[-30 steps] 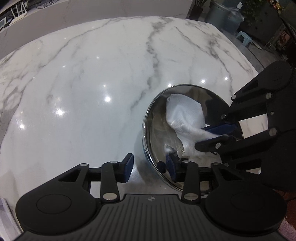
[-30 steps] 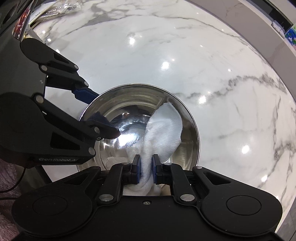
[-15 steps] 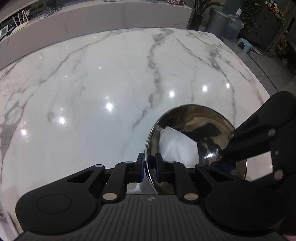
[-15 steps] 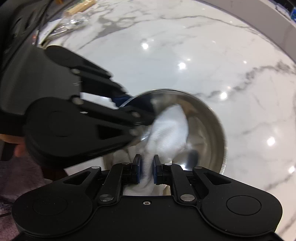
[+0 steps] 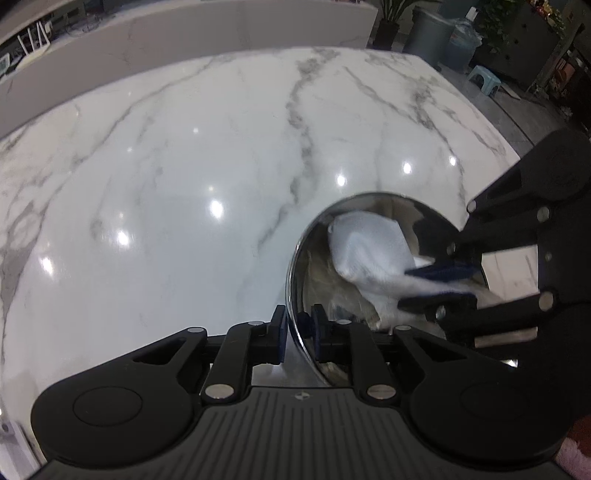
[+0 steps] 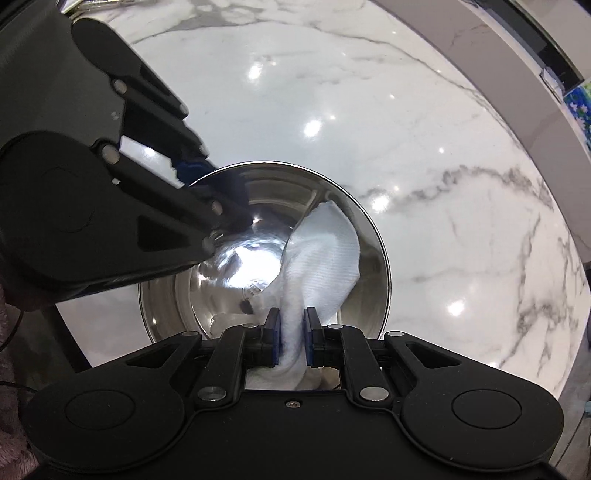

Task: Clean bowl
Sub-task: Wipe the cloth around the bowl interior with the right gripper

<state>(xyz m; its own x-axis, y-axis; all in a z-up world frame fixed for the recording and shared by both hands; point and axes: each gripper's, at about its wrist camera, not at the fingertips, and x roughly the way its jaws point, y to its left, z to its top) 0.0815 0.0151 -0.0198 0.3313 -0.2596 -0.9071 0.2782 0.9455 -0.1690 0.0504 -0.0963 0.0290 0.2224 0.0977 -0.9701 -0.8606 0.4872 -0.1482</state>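
A polished stainless steel bowl sits on the white marble counter, tipped so that its shiny inside faces the right wrist camera.

The left tool is clenched on the bowl's rim: in its own view one blue pad lies against the outer wall and the other is inside, with the thin chrome edge running up between them. From the right wrist view the same tool reaches in from the left and meets the rim at the bowl's upper left.

The right tool is grasping a white cloth, its jaws pinching a bunched neck of fabric. The rest of the cloth fans out upward against the right-hand inner wall of the bowl (its weave shows as fine ribbing). In the left wrist view the right tool enters from the right edge, slightly blurred, with the white cloth spread inside the bowl ahead of it.

Ceiling lights glint off the counter around the bowl. Beyond the counter's far corner stand a grey bin and a small blue stool.
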